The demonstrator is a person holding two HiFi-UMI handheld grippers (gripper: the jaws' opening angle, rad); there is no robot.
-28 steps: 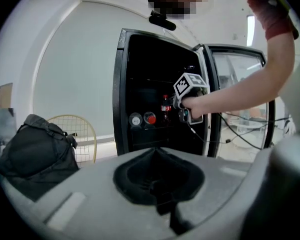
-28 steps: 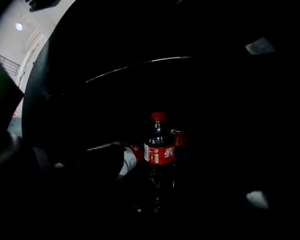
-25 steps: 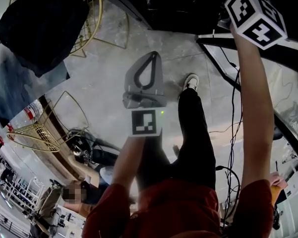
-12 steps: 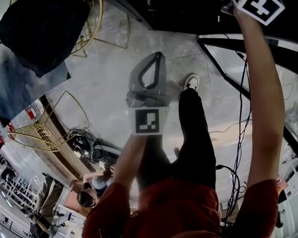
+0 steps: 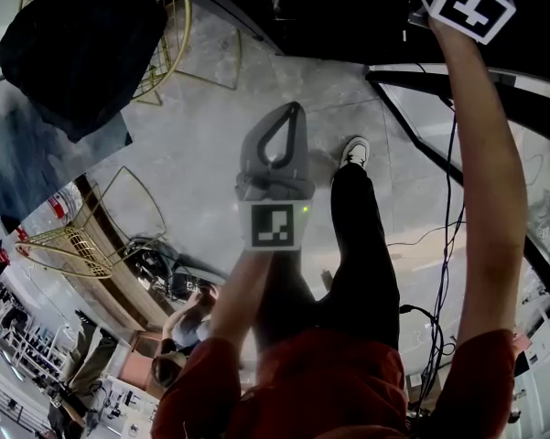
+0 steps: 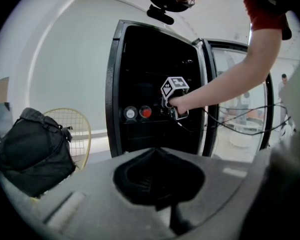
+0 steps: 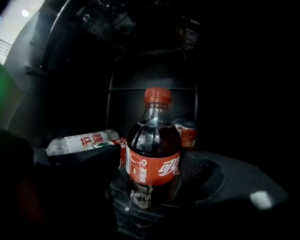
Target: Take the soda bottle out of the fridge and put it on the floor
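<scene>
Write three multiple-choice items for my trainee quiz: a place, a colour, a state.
1. Where is the dark plastic soda bottle with the red label?
A on the floor; B inside the black fridge; C on a wire chair.
2. What colour is its screw cap?
A blue; B white; C red.
3. How is the clear plastic water bottle with the white label placed?
A lying on its side; B upright; C crushed flat.

Key: 1 B, the fridge's dark walls surround it. 2 C, the cap matches the label. 3 A, its long side lies along the shelf.
</scene>
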